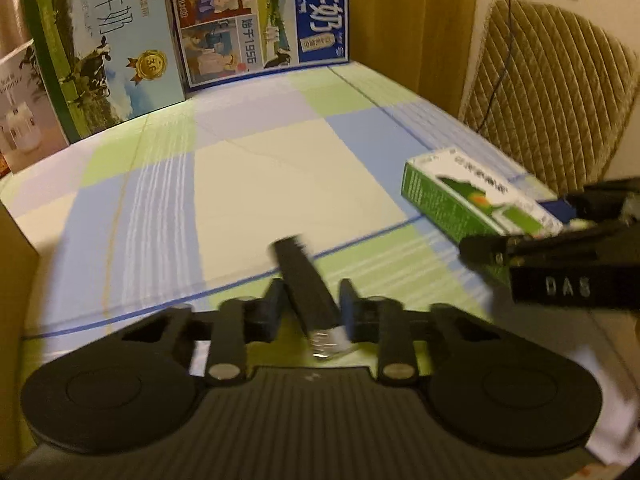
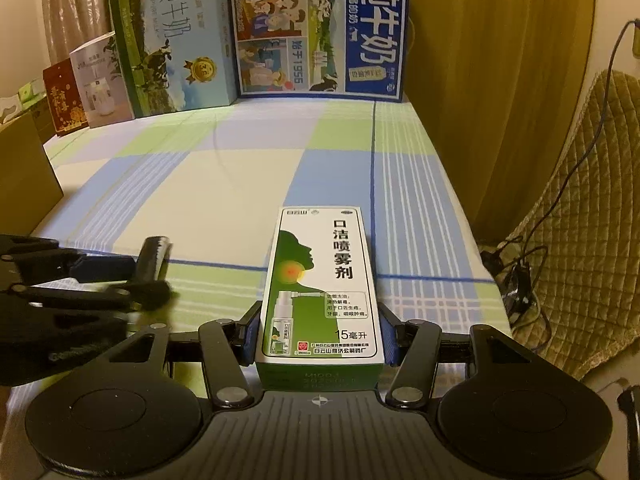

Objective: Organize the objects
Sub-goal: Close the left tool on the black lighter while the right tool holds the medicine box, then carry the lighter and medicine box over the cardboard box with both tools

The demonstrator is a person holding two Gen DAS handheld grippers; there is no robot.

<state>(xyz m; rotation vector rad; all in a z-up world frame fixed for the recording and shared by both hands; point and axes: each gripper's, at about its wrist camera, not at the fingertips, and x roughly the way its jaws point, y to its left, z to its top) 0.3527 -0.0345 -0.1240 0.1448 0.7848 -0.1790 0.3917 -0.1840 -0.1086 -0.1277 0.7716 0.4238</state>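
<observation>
Tongs (image 1: 312,304) round black stick (image 1: 304,280) — spray box (image 2: 320,284) clamped.

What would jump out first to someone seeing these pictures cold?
Probably the green-and-white spray box, clamped between the pads of the right gripper over the checked blue, green and cream cloth. Next, the big milk cartons standing in a row at the far edge. To the left, the left gripper is closed on a slim black object, blurred and hard to identify.

We see a green-and-white spray box (image 2: 320,292) lying flat between the right jaws, a black, blurred stick-like item (image 1: 306,284) slanting between the left jaws.
</observation>
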